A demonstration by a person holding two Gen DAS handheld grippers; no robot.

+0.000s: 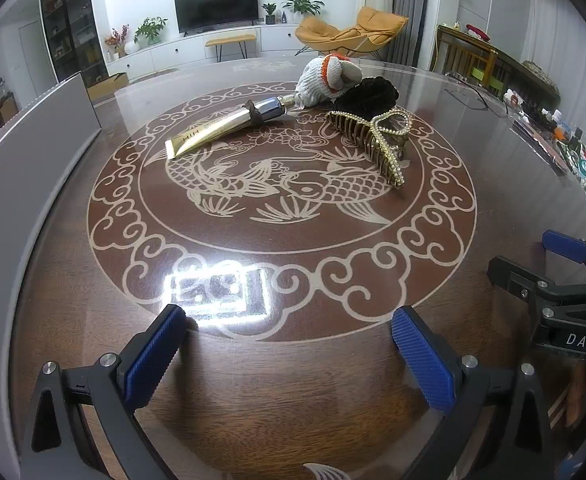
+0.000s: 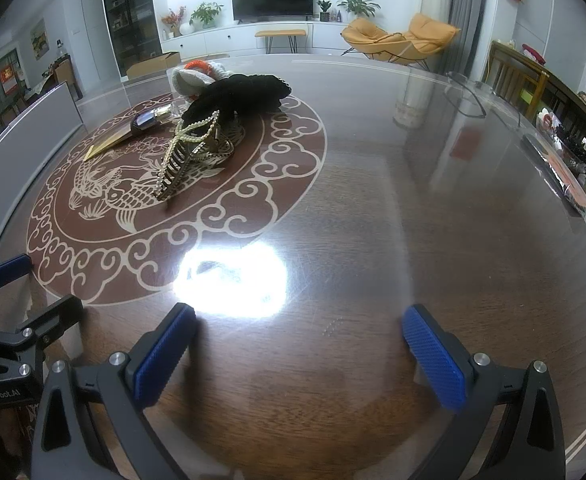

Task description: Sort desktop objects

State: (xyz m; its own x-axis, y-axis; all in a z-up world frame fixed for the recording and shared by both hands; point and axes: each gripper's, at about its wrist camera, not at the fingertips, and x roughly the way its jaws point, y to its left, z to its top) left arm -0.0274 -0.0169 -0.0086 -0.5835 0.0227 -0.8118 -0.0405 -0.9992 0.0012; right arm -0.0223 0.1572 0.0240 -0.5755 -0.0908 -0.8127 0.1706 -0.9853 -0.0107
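The round brown wooden table (image 1: 293, 380) looks smooth and shiny. The grey knitted cloth glove (image 1: 325, 80) looks soft and rough.

Partly hidden in the right wrist view: gold tube (image 2: 111, 141) behind hair claw (image 2: 191, 156), knit glove (image 2: 191, 76) behind black scrunchie (image 2: 245, 92). Clutter at right edge (image 2: 573, 164) too small to identify.

Bare glossy brown worktop (image 2: 393, 208) lay open ahead of both wide-open grippers, left gripper (image 1: 289, 354) and right gripper (image 2: 299, 354). Obstacles clustered far centre: gold cosmetic tube (image 1: 221, 130), gold toothed hair claw (image 1: 377, 140), black velvet scrunchie (image 1: 369, 94), grey knitted glove (image 1: 327, 76). A grey flat panel (image 1: 25, 160) bounded the left edge; small clutter (image 1: 565, 140) lined the right rim.
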